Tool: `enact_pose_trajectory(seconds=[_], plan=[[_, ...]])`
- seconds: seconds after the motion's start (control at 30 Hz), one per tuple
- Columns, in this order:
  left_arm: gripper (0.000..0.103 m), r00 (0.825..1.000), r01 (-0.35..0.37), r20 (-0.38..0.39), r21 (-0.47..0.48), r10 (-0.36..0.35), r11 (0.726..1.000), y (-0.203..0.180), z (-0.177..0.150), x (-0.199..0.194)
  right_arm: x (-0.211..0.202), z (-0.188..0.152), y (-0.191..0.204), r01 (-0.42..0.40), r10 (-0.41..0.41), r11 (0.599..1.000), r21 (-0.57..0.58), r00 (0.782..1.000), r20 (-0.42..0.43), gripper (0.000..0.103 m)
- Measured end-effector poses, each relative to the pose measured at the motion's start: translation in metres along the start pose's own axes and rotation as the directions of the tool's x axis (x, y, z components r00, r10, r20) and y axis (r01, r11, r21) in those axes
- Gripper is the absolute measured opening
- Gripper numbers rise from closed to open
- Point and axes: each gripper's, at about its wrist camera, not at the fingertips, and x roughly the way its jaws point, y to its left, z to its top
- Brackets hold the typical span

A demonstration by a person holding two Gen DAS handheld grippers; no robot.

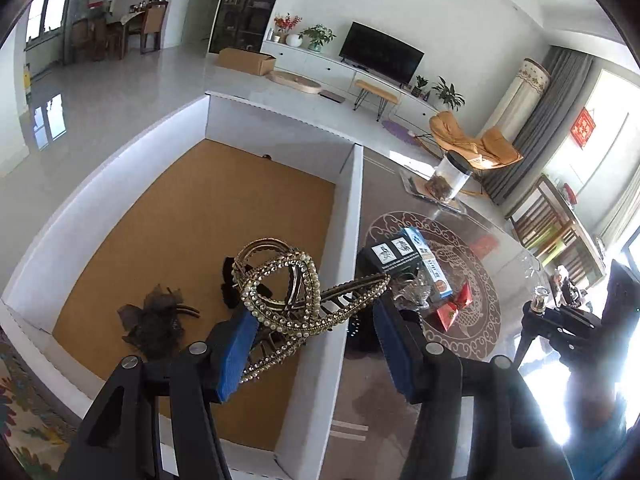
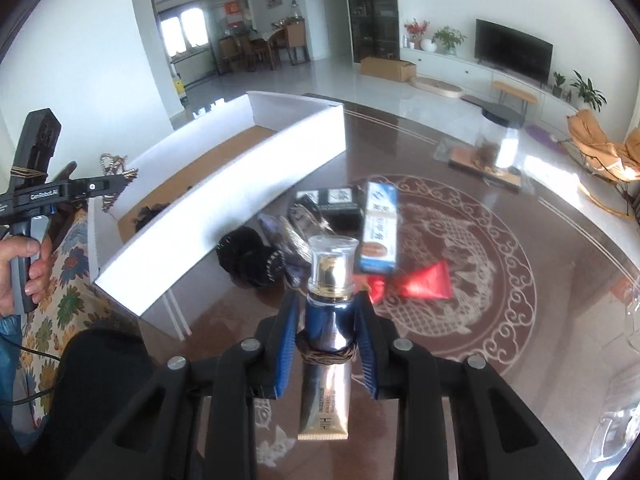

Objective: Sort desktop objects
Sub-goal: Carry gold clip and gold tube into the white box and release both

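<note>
The left gripper [image 1: 316, 332] is clamped on a pearl-and-rhinestone hair clip [image 1: 296, 296], whose long axis runs from lower left to upper right across the blue pads [image 1: 236, 352], its toothed end reaching the right pad. The clip hangs directly above the white box's right wall [image 1: 344, 248], straddling it, so the cork-lined compartment [image 1: 192, 220] lies to the left in the frame and below. In that compartment a black mesh hair bow [image 1: 154, 322] and a black hair tie [image 1: 232, 284] sit at lower centre. The right gripper [image 2: 329, 312] is closed on a blue cosmetic tube [image 2: 326, 320], clear cap pointing away from the camera, crimped end toward it (a braided band circles the tube at the pads). Below it on the glass table [image 2: 520, 248], right of the box, remain a black scrunchie [image 2: 250, 258], a toothpaste carton [image 2: 378, 228], a red sachet [image 2: 424, 282] and a black carton [image 2: 332, 200]. Judgement: the left hand is nearer the box; a short shift left would clear the wall before release.
</note>
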Motion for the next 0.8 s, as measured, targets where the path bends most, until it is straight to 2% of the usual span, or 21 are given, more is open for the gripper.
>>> enact_pose_trajectory(seconds=[0.1, 0.17, 0.27, 0.33, 0.4, 0.5, 0.63, 0.73, 0.8], plan=[[0.059, 0.996, -0.093, -0.015, -0.034, 0.093, 0.995, 0.039, 0.014, 0.008, 0.027, 0.045, 0.063, -0.103, 0.106, 0.992, -0.073, 0.994, 0.033, 0.023], [0.059, 0.991, -0.131, -0.037, -0.067, 0.129, 0.989, 0.062, 0.017, 0.016, 0.049, 0.067, 0.104, -0.138, 0.143, 0.982, -0.127, 0.989, 0.034, 0.021], [0.059, 0.988, -0.151, -0.061, -0.11, 0.145, 0.982, 0.089, 0.015, 0.029, 0.086, 0.094, 0.145, -0.235, 0.239, 0.964, -0.124, 0.971, 0.019, 0.021], [0.059, 0.984, -0.169, -0.07, -0.119, 0.161, 0.978, 0.099, 0.012, 0.036, 0.108, 0.107, 0.165, -0.262, 0.268, 0.956, -0.131, 0.963, 0.032, 0.021], [0.059, 0.982, -0.179, -0.079, -0.139, 0.169, 0.974, 0.11, 0.011, 0.041, 0.134, 0.12, 0.183, -0.29, 0.292, 0.949, -0.122, 0.956, -0.005, 0.011], [0.059, 0.983, -0.176, -0.086, -0.174, 0.163, 0.969, 0.124, 0.009, 0.045, 0.167, 0.131, 0.199, -0.29, 0.285, 0.951, -0.106, 0.957, -0.063, 0.008], [0.059, 0.98, -0.189, -0.097, -0.169, 0.175, 0.967, 0.129, 0.007, 0.047, 0.192, 0.141, 0.197, -0.328, 0.323, 0.944, -0.043, 0.942, -0.093, 0.008], [0.059, 0.98, -0.188, -0.082, -0.134, 0.179, 0.973, 0.119, 0.005, 0.042, 0.169, 0.147, 0.186, -0.337, 0.33, 0.937, -0.088, 0.94, -0.087, 0.011], [0.059, 0.984, -0.171, -0.064, -0.106, 0.165, 0.98, 0.109, 0.005, 0.036, 0.146, 0.138, 0.173, -0.306, 0.291, 0.939, -0.159, 0.951, -0.108, 0.017]])
